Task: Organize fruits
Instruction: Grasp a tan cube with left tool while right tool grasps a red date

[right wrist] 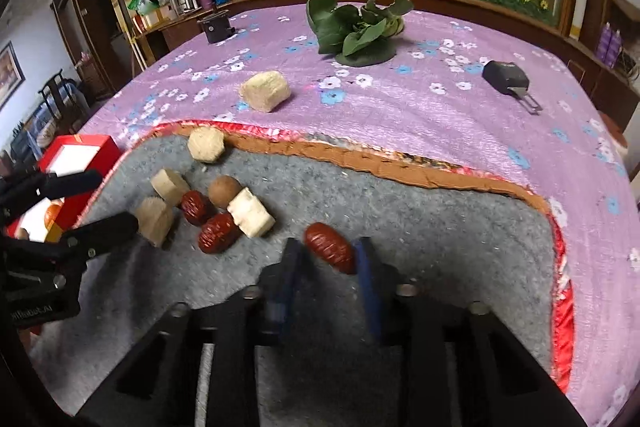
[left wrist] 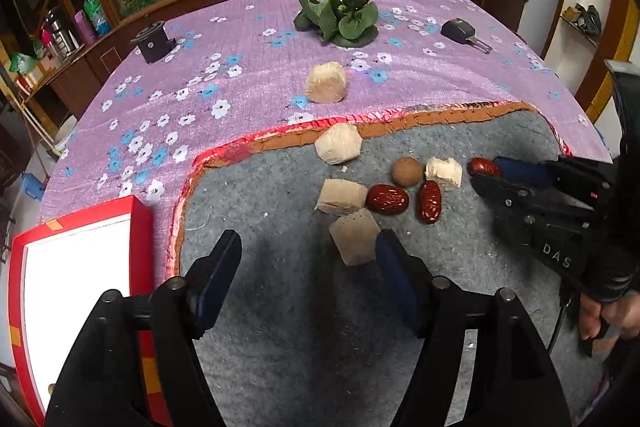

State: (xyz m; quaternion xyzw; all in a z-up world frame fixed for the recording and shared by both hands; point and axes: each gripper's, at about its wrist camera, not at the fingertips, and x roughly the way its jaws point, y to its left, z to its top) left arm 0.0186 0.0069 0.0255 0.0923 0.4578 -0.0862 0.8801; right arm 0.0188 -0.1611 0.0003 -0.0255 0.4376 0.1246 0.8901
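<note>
Purple flowered tablecloth (left wrist: 248,99) fills my view, grey felt mat (left wrist: 288,307) laid over it. At nine o'clock sits the red box with white interior (left wrist: 140,223). My left gripper (left wrist: 308,267) gapes, one pad beside a beige cube (left wrist: 354,241). My right gripper (right wrist: 326,259) pinches one wrinkled red date (right wrist: 330,247); two more dates (left wrist: 388,199) lie at twelve.
</note>
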